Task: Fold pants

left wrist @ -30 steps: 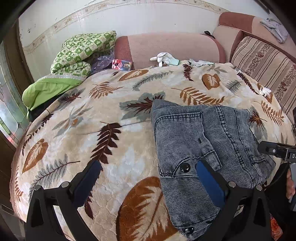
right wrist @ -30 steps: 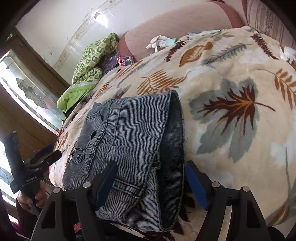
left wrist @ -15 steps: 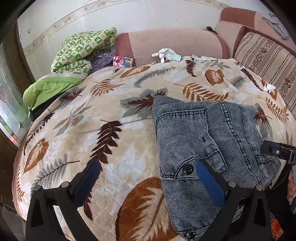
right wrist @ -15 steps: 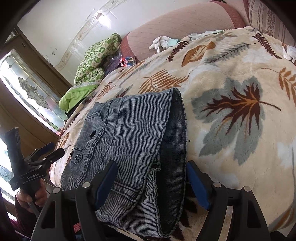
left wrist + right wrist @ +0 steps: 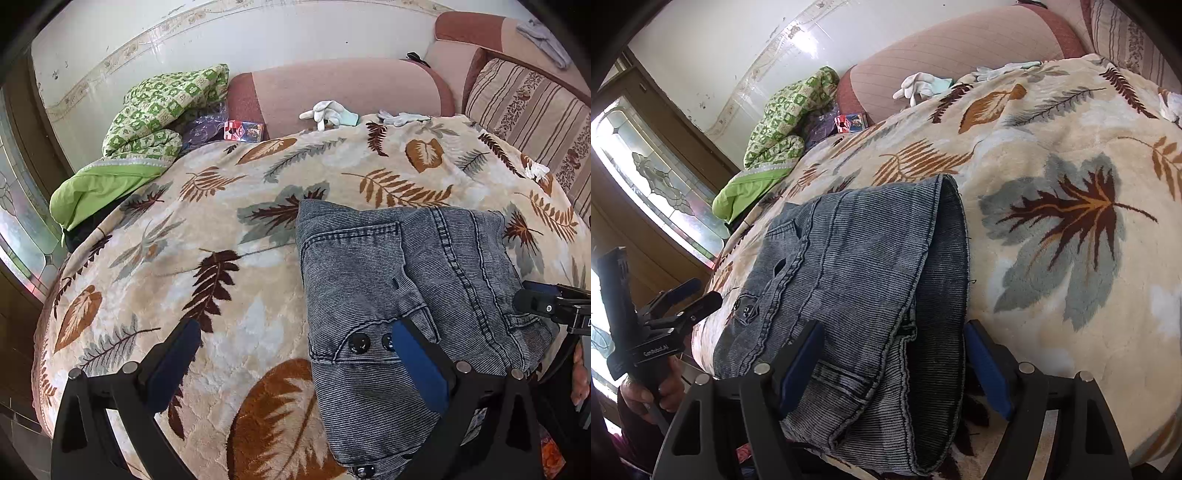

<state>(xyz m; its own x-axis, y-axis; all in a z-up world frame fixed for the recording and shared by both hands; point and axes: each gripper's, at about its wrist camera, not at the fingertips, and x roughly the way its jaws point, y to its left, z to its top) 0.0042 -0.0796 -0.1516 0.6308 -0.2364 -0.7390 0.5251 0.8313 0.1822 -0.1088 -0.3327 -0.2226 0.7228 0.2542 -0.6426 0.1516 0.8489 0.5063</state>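
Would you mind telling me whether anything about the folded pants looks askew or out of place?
The pants are folded, but the bundle hangs over the near edge of the leaf-print blanket. Its layers sit unevenly there, with a cuff gaping open. Nothing looks damaged or spilled.

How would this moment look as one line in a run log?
jeans: folded on leaf blanket | left hand-held gripper: open | right hand-held gripper: open
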